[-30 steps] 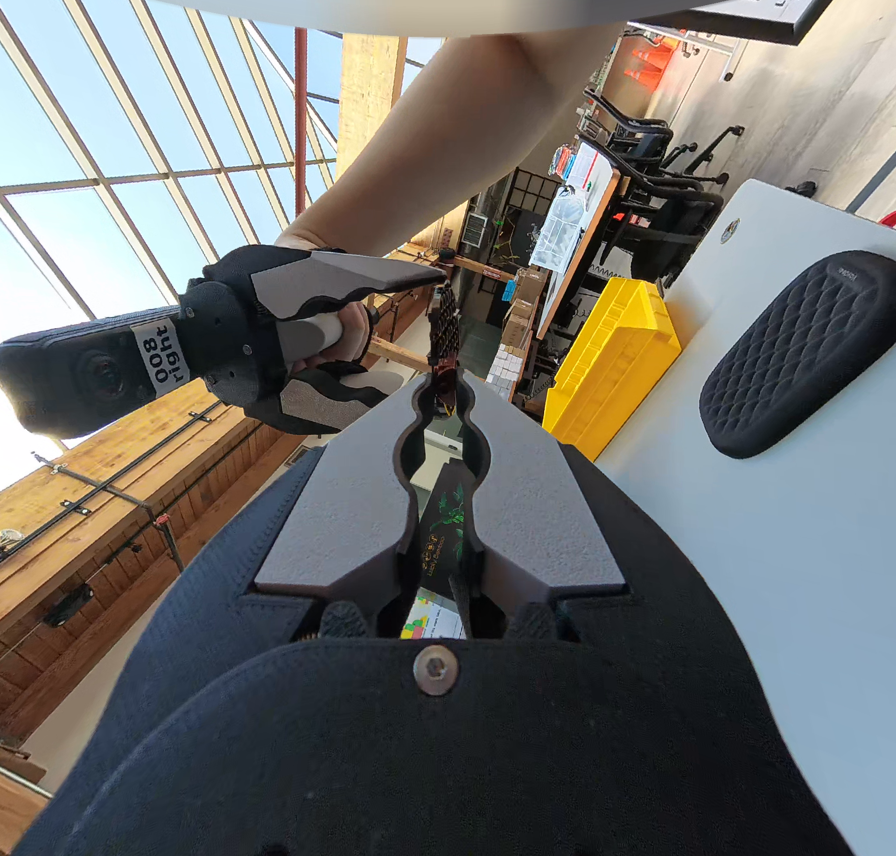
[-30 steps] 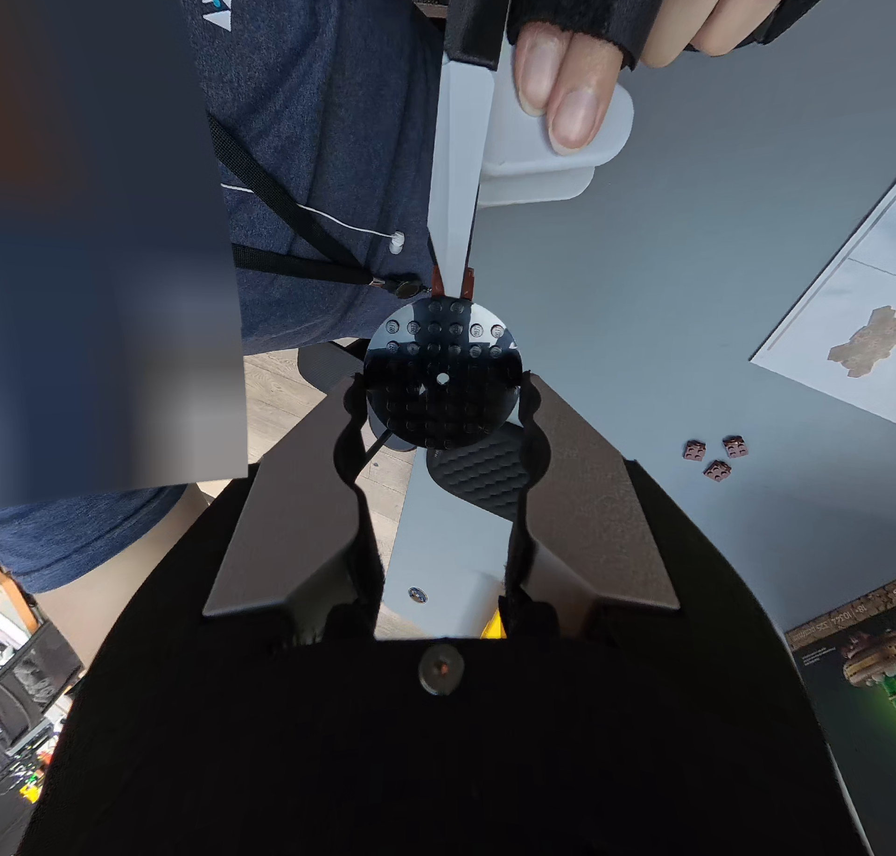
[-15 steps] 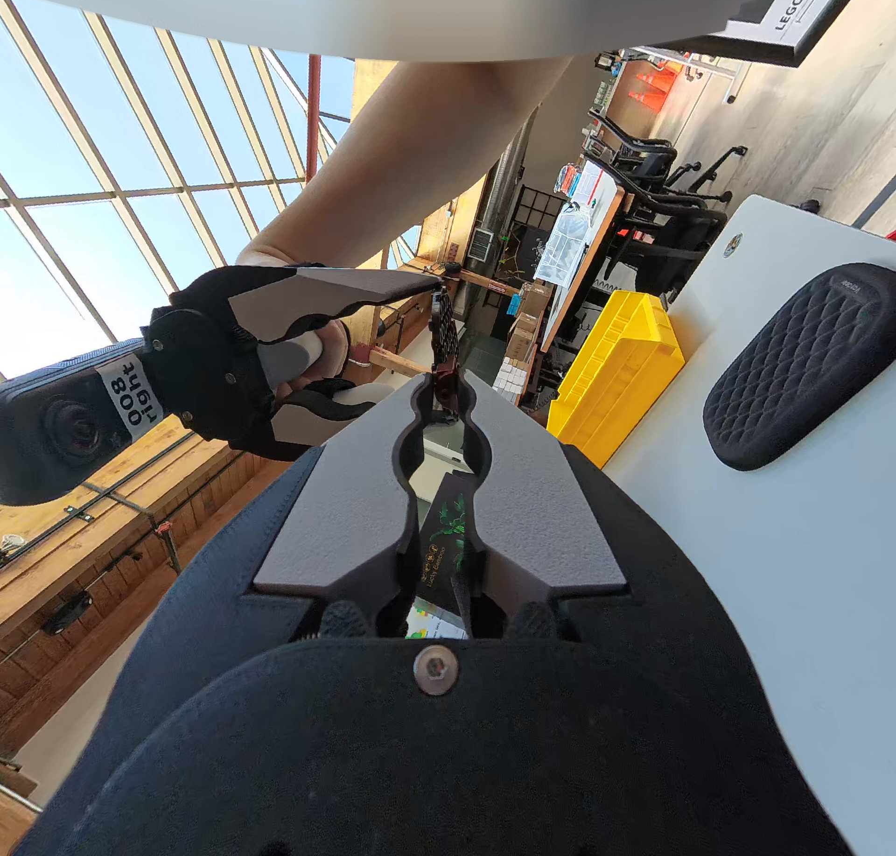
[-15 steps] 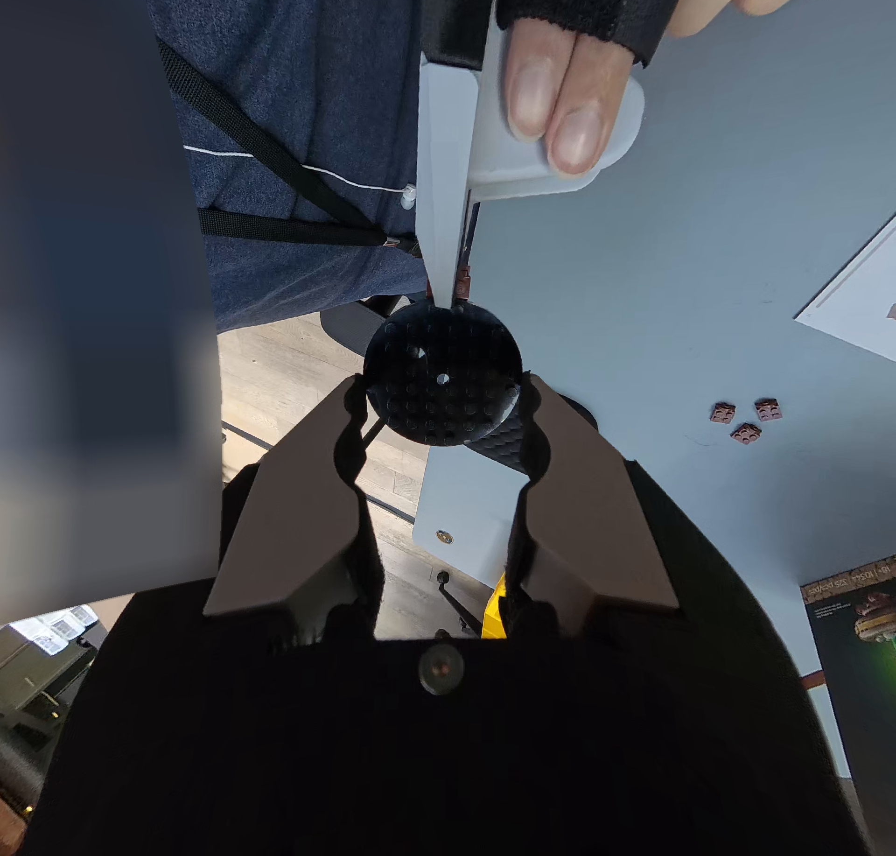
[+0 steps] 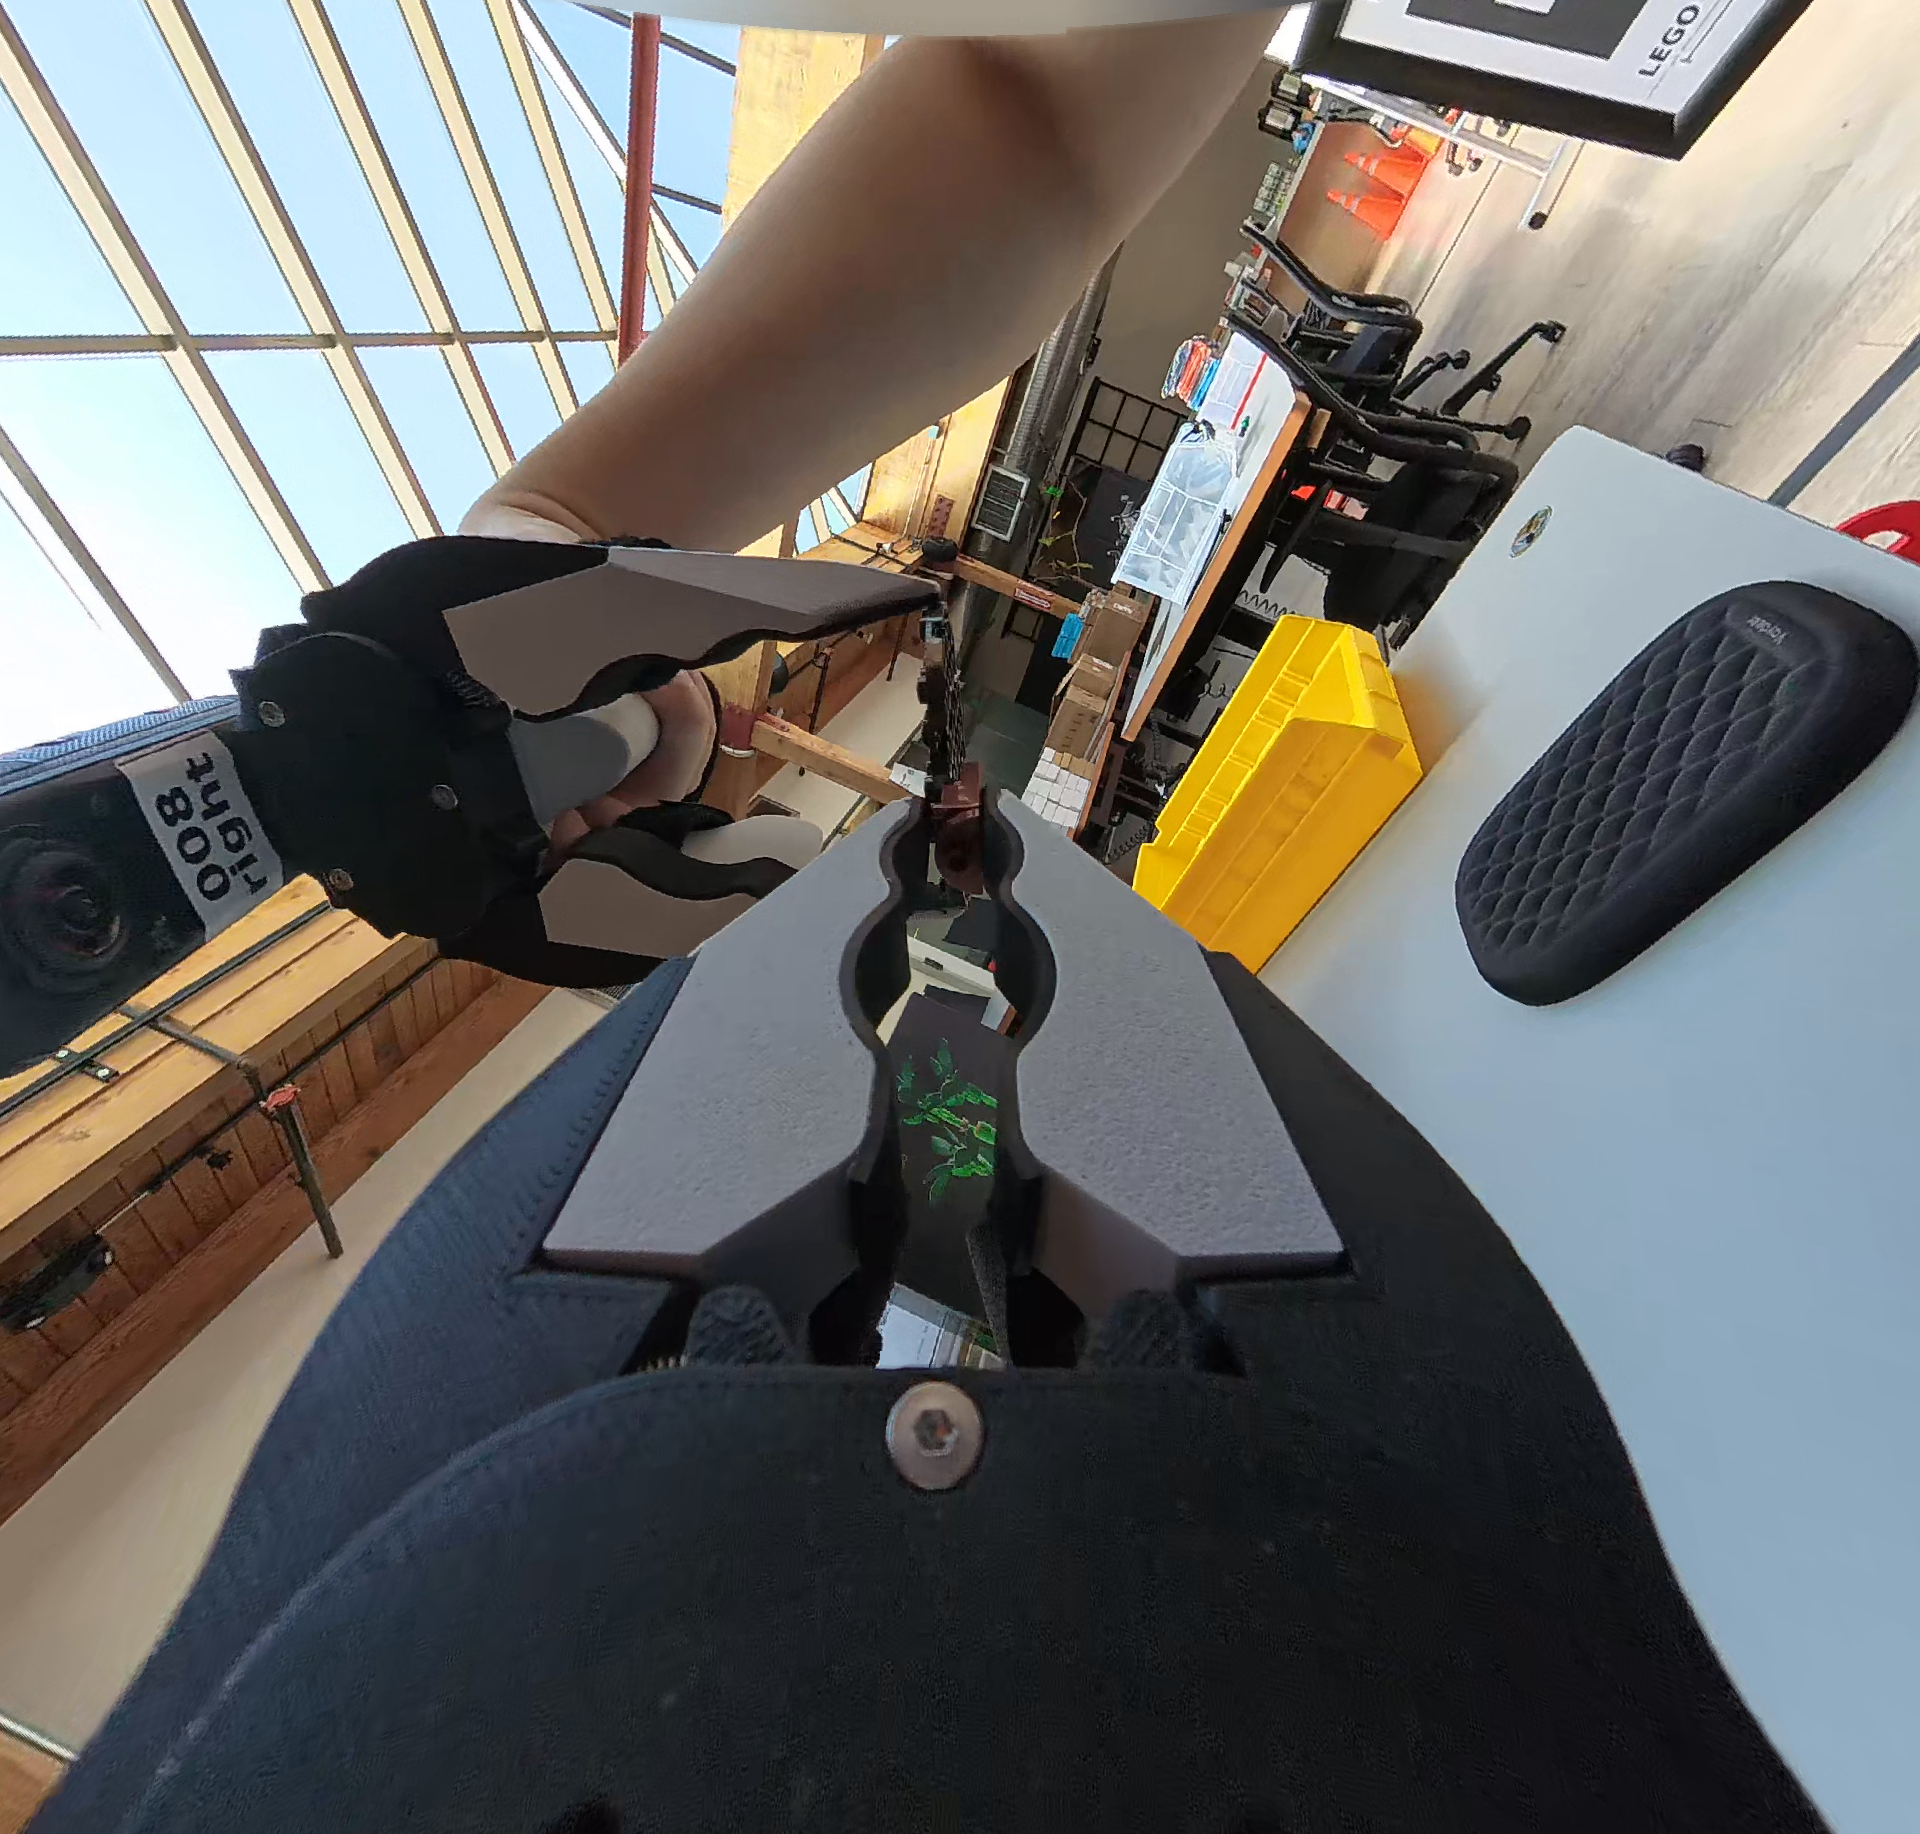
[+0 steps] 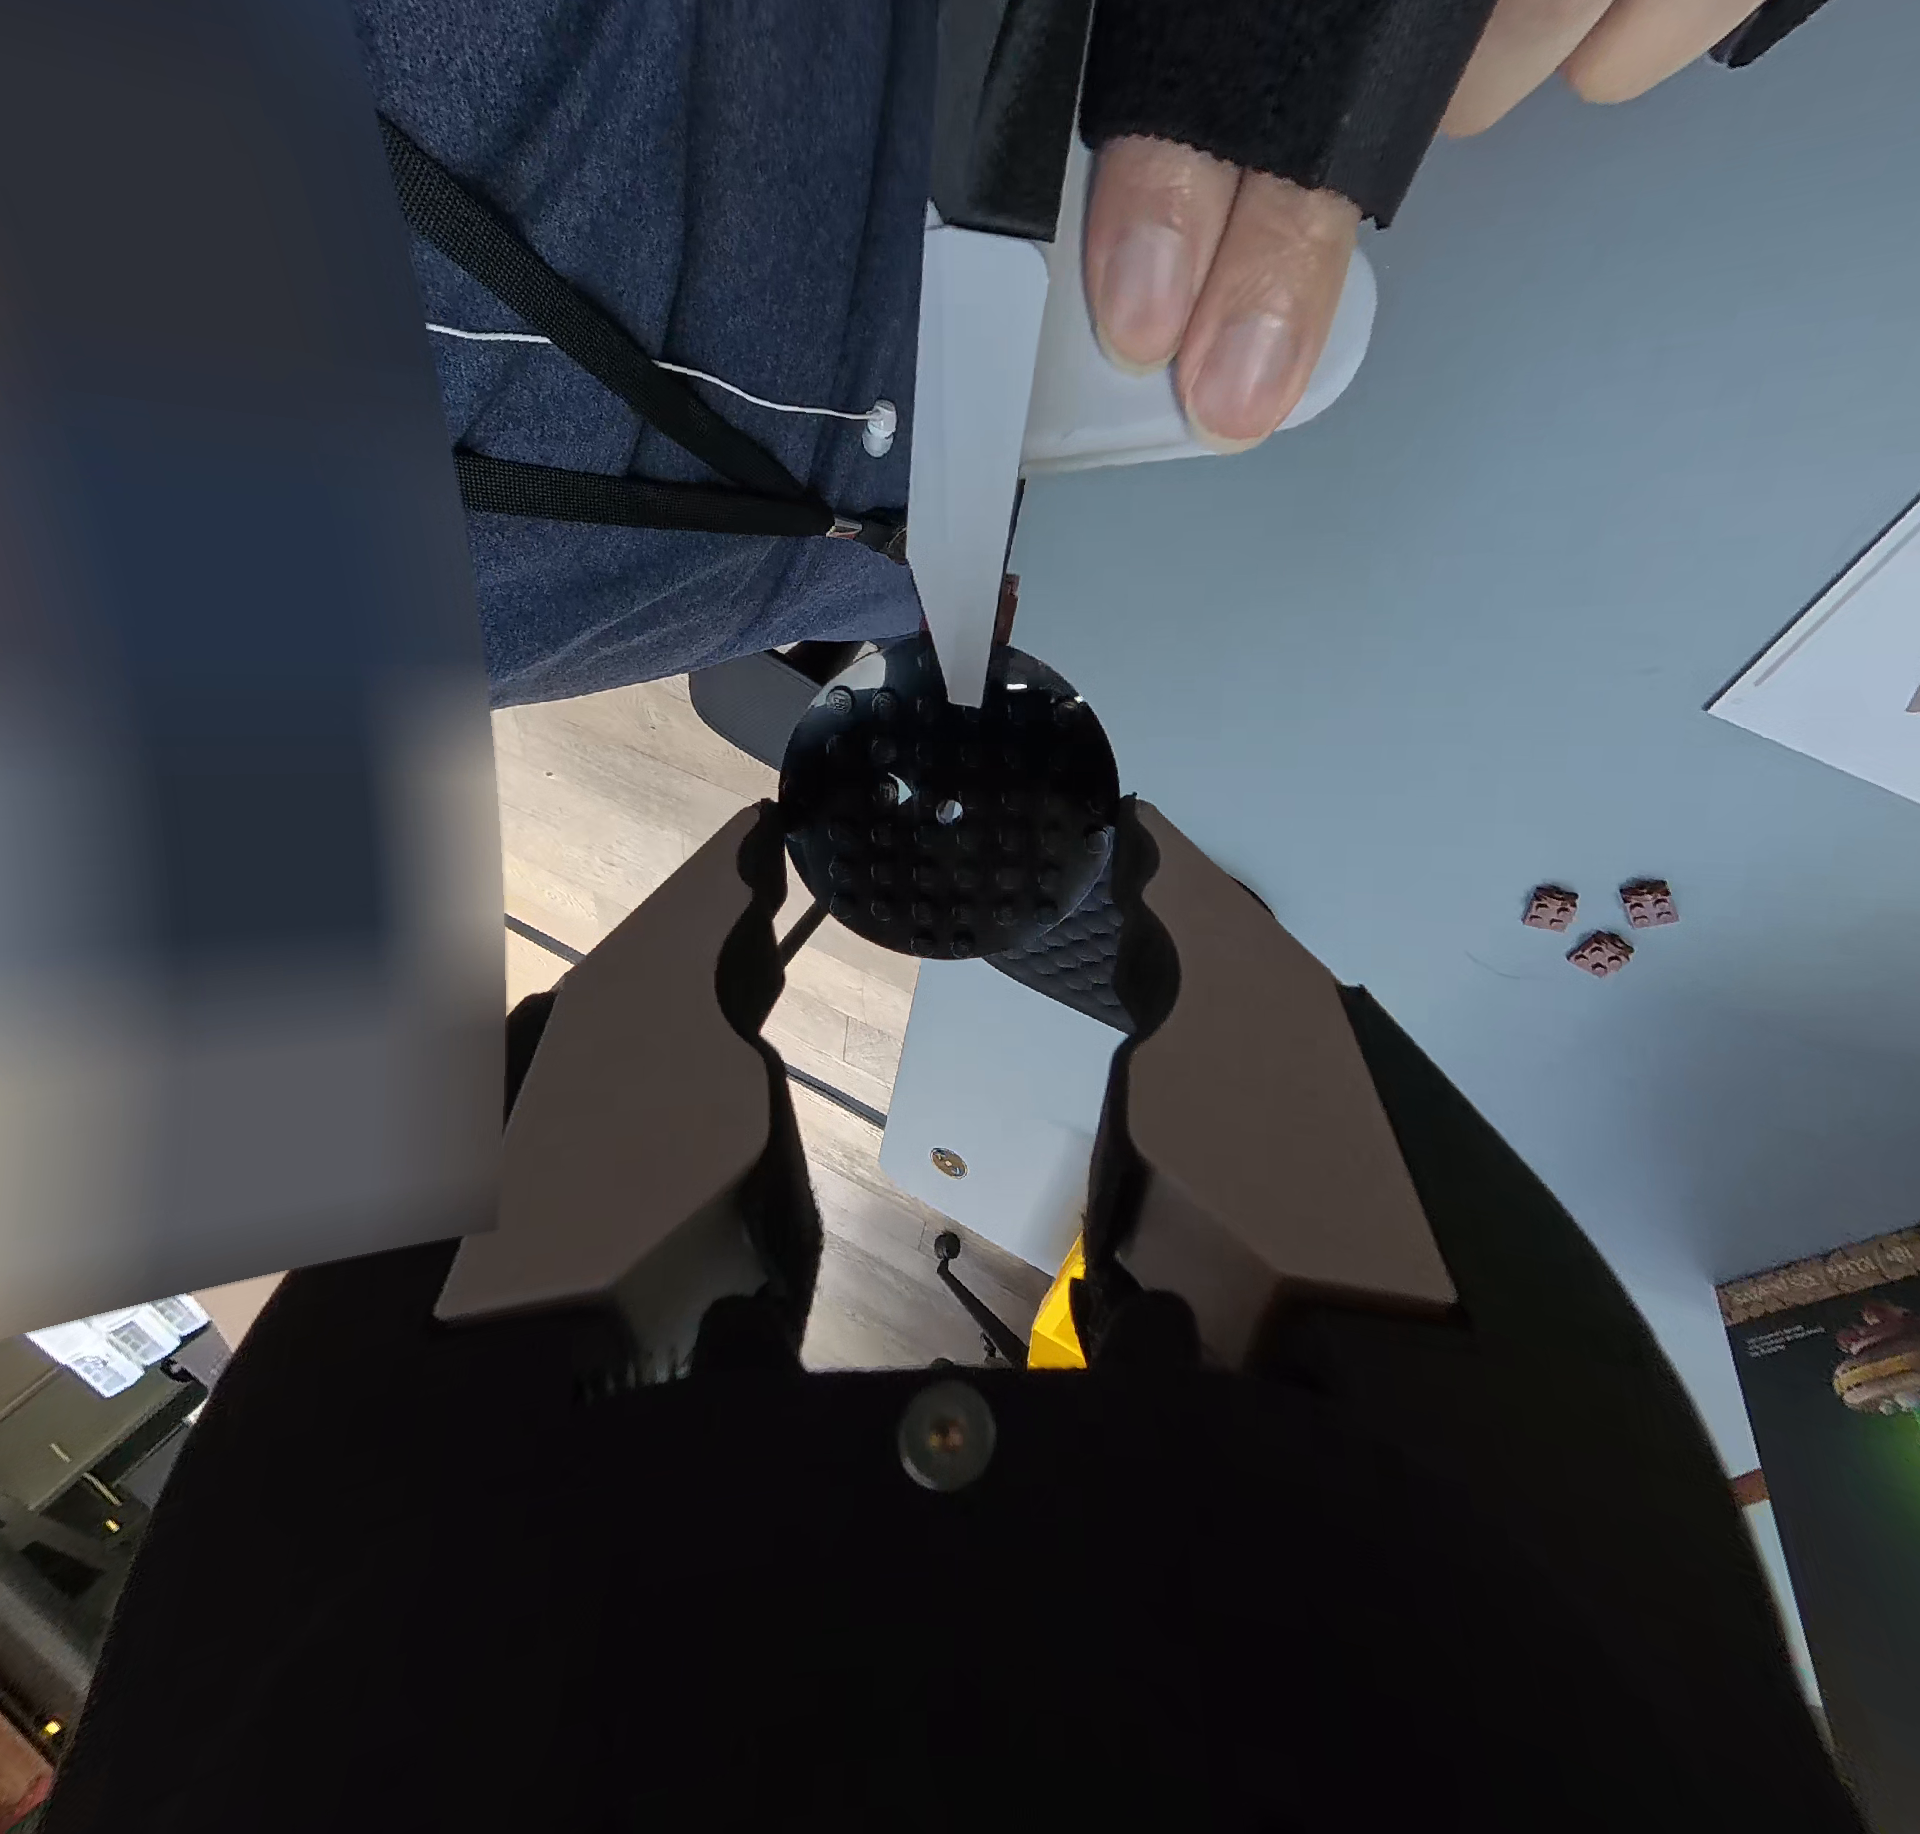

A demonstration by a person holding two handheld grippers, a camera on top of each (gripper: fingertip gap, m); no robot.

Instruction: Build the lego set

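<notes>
My right gripper [image 6: 951,828] is shut on a black round studded plate [image 6: 935,870] and holds it in the air, gripped by its rim on both sides. My left gripper [image 5: 954,810] is shut on a small reddish-brown brick [image 5: 958,834] and holds it against the edge of the plate [image 5: 943,704], which shows edge-on there. In the right wrist view one pale finger of the left gripper [image 6: 966,537] comes down from the top onto the plate's far rim, with the brown brick [image 6: 1006,605] just showing beside it. The right gripper's fingers [image 5: 707,600] show at the left.
Three loose brown bricks [image 6: 1600,922] lie on the grey table [image 6: 1403,745]. An instruction sheet [image 6: 1849,662] and the dark set box [image 6: 1849,1421] lie to the right. A black padded rest [image 5: 1683,787] lies on the table [image 5: 1610,1213] and a yellow bin [image 5: 1278,787] stands beyond its edge. A person's torso is close behind the plate. Both grippers' tips are close together, under 4 cm apart.
The left gripper's finger and brown brick have moved down onto the plate's far rim. Both grippers have shifted a little together, and both stay shut.
</notes>
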